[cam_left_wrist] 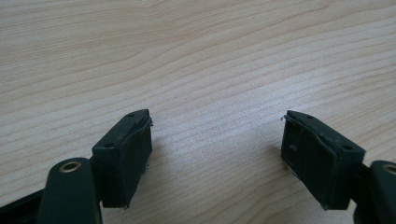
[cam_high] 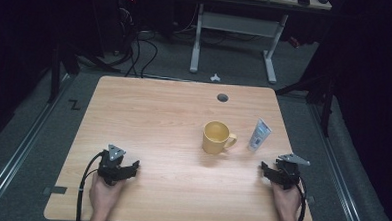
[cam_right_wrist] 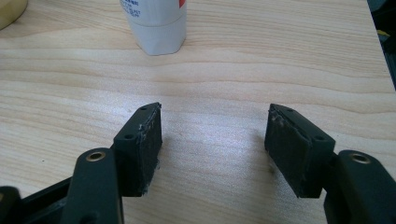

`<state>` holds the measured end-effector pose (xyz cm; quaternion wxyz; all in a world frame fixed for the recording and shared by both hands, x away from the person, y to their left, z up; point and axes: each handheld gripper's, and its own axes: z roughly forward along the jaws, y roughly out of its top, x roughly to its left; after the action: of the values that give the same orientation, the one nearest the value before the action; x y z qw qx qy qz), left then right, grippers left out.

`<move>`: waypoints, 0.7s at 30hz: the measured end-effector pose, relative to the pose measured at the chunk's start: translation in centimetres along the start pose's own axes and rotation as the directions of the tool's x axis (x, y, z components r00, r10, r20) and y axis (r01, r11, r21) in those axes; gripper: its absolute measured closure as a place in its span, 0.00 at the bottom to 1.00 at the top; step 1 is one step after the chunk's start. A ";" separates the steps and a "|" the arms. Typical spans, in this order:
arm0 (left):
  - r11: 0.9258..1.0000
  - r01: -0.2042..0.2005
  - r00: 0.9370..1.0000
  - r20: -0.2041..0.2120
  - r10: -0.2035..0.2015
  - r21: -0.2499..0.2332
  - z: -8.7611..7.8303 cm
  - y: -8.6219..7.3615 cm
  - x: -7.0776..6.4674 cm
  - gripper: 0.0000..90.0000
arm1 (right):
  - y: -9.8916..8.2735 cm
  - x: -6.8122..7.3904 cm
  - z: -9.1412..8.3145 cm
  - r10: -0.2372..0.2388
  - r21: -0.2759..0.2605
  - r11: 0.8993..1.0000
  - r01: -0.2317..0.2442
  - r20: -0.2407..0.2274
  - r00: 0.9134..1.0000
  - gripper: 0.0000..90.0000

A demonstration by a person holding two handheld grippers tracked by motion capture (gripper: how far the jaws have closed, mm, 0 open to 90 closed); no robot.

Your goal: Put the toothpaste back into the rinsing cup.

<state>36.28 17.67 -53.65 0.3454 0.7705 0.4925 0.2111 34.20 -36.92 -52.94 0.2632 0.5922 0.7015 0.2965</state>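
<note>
Both the left gripper at lower left and the right gripper at lower right rest wide apart and empty, so reaching the white tube beside the yellow mug, right of centre, probably wants a straight, level approach.

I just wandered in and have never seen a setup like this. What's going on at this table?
A person sits at a wooden table with a two-jaw gripper in each hand. The left gripper and the right gripper both rest near the person's edge of the table, jaws open and holding nothing. Farther out stands a yellow mug, upright, with a white tube beside it, closer to the right gripper. Neither is being touched, so nothing is being handled at this moment.
</note>
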 end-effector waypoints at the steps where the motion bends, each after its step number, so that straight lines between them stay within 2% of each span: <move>1: 1.000 0.000 1.000 0.000 0.000 0.000 0.0 0.0 0.0 0.27 | 0.0 0.0 0.0 -0.001 0.000 1.000 0.001 0.000 1.000 0.41; 21: 1.000 0.001 1.000 0.001 -0.001 0.000 0.0 0.0 0.0 0.27 | 0.0 0.1 0.0 0.004 0.000 1.000 -0.004 -0.003 1.000 0.39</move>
<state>36.29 17.68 -53.65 0.3457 0.7703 0.4926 0.2106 34.12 -36.84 -52.94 0.2617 0.5931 0.7008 0.2977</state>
